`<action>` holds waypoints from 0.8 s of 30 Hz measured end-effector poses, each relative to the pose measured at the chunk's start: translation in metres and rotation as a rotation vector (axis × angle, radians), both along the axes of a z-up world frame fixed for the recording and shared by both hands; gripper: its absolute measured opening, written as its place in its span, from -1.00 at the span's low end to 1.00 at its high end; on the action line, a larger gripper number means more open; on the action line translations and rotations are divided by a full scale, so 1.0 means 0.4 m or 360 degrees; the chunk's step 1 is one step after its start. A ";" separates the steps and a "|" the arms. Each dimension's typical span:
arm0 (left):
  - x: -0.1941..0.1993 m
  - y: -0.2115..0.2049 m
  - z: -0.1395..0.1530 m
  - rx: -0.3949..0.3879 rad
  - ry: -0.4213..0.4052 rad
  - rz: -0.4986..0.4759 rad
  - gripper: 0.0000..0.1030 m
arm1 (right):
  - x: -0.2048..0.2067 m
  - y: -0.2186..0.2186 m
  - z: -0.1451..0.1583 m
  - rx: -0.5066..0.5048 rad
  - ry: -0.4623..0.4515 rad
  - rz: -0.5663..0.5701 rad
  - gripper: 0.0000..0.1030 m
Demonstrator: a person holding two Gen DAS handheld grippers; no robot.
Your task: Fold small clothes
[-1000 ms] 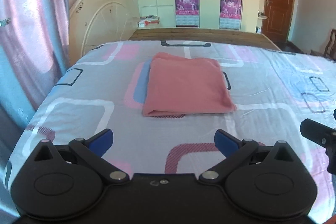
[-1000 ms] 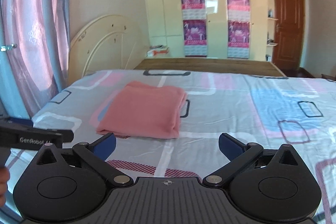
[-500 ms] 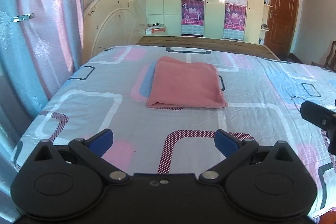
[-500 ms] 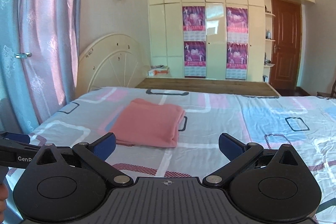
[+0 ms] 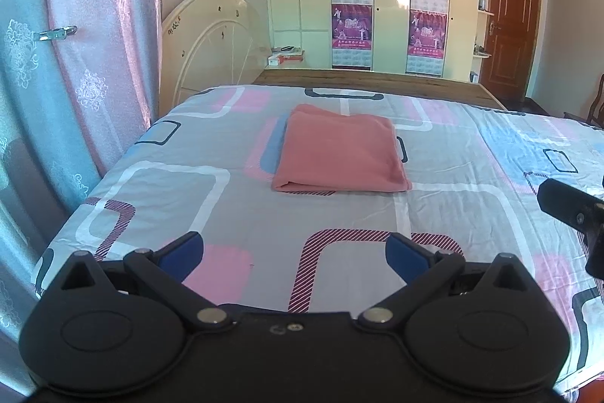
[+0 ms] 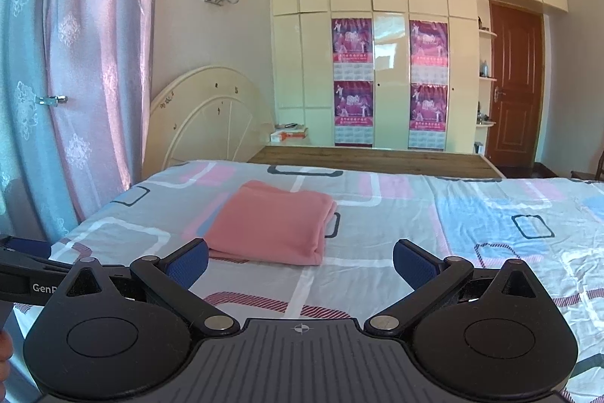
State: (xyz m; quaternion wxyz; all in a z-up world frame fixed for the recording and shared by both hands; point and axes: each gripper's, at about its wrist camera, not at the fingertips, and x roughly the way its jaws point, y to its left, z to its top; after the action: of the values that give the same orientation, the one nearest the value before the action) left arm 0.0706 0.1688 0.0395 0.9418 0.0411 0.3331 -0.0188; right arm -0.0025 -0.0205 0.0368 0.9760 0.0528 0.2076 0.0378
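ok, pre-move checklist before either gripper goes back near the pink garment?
1. Left gripper open, nothing between the fingers: ok.
2. Right gripper open, nothing held: ok.
3. Pink garment lies folded flat in a neat rectangle on the bed sheet: ok.
4. Both grippers apart from the garment, no contact: ok.
5. Bare sheet between grippers and garment, nothing in the path: ok.
6. Whether the hidden inner layers are even: cannot tell.
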 end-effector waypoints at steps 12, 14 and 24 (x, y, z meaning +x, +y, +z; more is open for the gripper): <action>0.002 0.001 -0.006 -0.0027 0.0033 -0.0004 0.99 | 0.006 0.000 -0.004 -0.0004 0.0020 -0.0001 0.99; 0.004 0.005 -0.008 -0.0030 0.0033 -0.0001 0.99 | 0.008 0.001 -0.006 -0.0004 0.0025 -0.0002 0.99; 0.015 0.009 -0.015 -0.0022 0.0046 -0.0004 0.99 | 0.025 0.010 -0.020 -0.0006 0.0051 0.0000 0.99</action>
State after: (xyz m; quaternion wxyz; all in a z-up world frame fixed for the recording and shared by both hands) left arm 0.0767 0.1722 0.0336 0.9371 0.0349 0.3465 -0.0230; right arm 0.0076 -0.0165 0.0289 0.9727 0.0515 0.2232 0.0367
